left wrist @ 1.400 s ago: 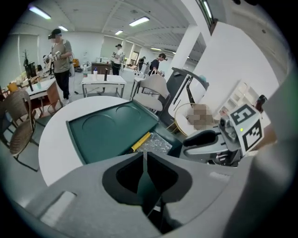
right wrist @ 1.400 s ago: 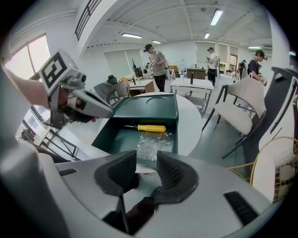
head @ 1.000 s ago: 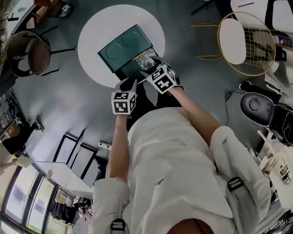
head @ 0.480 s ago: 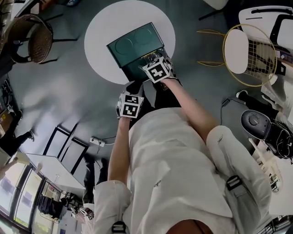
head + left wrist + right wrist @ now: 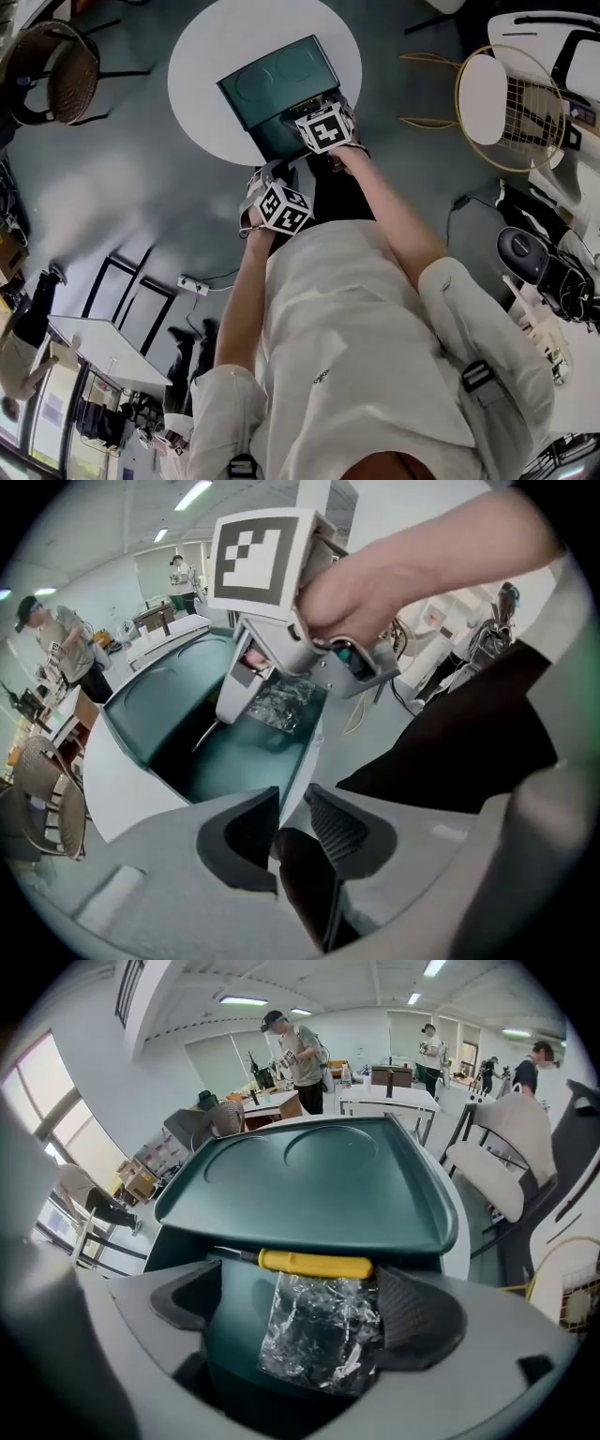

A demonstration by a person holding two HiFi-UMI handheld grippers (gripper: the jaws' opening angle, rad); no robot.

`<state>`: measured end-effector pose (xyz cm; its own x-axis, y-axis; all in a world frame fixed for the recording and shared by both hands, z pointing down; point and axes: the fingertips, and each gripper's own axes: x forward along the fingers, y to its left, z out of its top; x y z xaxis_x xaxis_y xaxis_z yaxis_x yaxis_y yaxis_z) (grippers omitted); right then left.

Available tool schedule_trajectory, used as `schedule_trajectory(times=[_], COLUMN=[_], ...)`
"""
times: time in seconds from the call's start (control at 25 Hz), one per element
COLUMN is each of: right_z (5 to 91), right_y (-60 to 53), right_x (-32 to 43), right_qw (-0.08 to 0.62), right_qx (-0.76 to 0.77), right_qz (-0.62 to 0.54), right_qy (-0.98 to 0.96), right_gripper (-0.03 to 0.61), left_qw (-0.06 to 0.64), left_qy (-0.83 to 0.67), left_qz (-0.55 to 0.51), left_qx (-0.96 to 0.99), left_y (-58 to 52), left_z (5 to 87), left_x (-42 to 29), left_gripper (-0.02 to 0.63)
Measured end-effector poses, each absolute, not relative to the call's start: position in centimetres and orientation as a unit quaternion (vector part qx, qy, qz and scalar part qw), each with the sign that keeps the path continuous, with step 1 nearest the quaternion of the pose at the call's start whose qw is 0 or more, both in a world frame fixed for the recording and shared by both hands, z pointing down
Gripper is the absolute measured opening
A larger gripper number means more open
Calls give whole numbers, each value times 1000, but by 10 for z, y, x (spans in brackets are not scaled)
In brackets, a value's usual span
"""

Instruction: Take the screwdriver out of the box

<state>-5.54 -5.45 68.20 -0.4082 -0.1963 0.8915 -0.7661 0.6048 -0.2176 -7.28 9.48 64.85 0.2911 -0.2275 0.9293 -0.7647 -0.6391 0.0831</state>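
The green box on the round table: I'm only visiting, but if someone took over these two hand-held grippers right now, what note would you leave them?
Left gripper: jaws only slightly apart, just been opening, gripping nothing, by the near rim of the box.
Right gripper: jaws wide, just been opening, empty, poised over the open box above a clear plastic bag.
Screwdriver: yellow handle, lying in the box at the foot of the raised lid, not yet gripped.
Done: lid is up.
Left: close the right jaws on the handle and lift the screwdriver out.
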Motion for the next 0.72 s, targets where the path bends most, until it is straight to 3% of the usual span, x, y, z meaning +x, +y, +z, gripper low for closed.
schedule_trajectory(times=[0.72], right_z=[681], right_y=[-22], right_x=[-73], right_qw=[483], right_qx=[216], right_qz=[312], right_qy=[-789], right_gripper=[506], left_qw=[270], left_qy=[-332], left_qz=[501], left_qx=[752], left_y=[95], left_z=[653], left_x=[-81], left_gripper=[104])
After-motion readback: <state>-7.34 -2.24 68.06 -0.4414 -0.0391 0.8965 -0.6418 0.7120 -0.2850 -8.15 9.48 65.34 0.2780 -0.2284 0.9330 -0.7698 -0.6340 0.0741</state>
